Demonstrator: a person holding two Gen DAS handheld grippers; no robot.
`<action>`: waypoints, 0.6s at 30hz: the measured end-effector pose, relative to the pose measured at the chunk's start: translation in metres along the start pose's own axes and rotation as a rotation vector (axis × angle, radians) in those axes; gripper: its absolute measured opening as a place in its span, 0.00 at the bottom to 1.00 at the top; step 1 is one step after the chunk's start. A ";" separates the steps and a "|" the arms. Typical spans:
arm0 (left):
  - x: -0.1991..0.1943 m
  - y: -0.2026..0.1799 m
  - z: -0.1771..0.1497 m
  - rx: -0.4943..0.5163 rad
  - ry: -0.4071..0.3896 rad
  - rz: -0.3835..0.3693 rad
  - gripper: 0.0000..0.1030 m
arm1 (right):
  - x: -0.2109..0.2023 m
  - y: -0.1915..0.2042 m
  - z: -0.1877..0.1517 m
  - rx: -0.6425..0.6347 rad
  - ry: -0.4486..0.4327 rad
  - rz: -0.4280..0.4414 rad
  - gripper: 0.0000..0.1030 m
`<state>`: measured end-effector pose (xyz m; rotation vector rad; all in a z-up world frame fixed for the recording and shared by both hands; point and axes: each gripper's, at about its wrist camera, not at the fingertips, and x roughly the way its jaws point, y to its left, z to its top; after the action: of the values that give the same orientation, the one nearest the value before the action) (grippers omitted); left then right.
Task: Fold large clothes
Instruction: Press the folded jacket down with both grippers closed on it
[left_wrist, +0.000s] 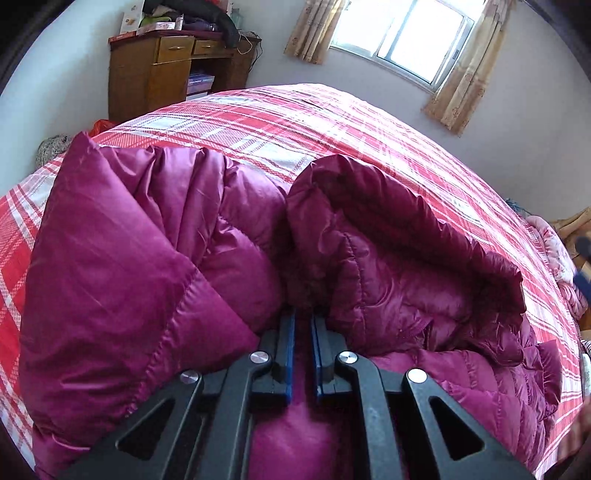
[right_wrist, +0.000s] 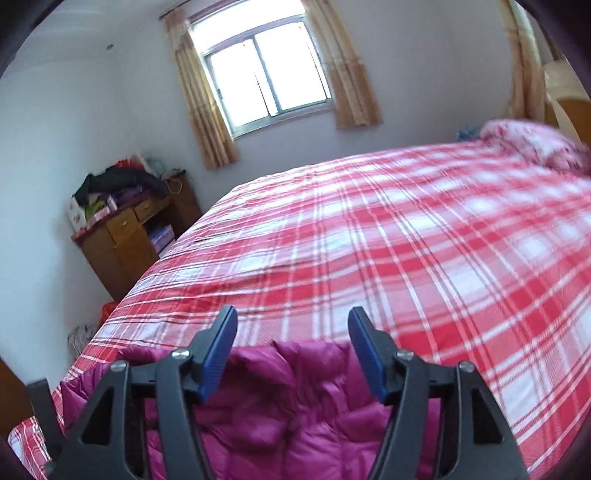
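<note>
A large magenta down jacket (left_wrist: 155, 251) lies bunched on the bed, its hood (left_wrist: 399, 243) open toward the right. My left gripper (left_wrist: 303, 317) is nearly closed with its blue pads pinching a fold of the jacket at the collar area. In the right wrist view the jacket (right_wrist: 295, 406) lies just below my right gripper (right_wrist: 293, 325), which is open and empty, hovering above the jacket's far edge over the bedspread.
The bed has a red and white plaid cover (right_wrist: 406, 240). A wooden desk (left_wrist: 173, 70) piled with items stands at the far left wall. A curtained window (right_wrist: 266, 70) is behind the bed. A pink floral quilt (right_wrist: 535, 144) lies at the far right.
</note>
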<state>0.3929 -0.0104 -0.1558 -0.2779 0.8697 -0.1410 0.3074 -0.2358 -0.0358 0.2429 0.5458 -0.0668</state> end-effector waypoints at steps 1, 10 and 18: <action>0.000 -0.001 0.000 0.003 -0.002 0.003 0.08 | 0.012 0.012 0.004 -0.036 0.042 0.008 0.45; -0.001 0.007 0.000 -0.019 -0.002 -0.024 0.08 | 0.100 0.008 -0.065 0.045 0.438 0.112 0.15; -0.064 -0.011 0.026 0.089 -0.101 -0.038 0.08 | 0.080 0.011 -0.081 -0.051 0.319 0.126 0.14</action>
<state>0.3717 -0.0014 -0.0896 -0.2167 0.7567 -0.1984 0.3362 -0.2047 -0.1418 0.2389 0.8468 0.1098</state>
